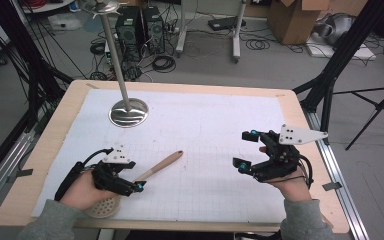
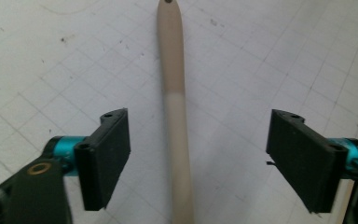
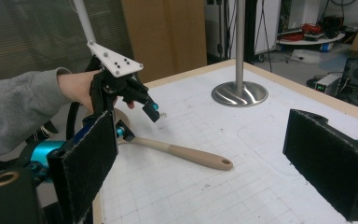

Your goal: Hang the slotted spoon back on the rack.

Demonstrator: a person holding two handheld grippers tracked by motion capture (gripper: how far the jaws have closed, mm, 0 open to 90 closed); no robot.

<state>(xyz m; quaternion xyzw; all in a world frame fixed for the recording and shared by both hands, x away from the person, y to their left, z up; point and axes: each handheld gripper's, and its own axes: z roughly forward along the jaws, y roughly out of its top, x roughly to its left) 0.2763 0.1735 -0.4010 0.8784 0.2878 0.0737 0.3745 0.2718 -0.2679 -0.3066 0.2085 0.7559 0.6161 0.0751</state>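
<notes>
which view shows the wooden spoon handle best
The left gripper view: the long tan wooden handle runs straight up the middle, sharp, between the open left claw. The high view shows it small and slanted; the right gripper view shows it side-on, its near end behind a jaw.

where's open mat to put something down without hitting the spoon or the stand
The widest bare patch of the white mat lies between the stand's round base, the wooden spoon and the right claw. The near strip between the two claws is bare too. It is crowded at the near left corner, where the left claw straddles the spoon's handle.
</notes>
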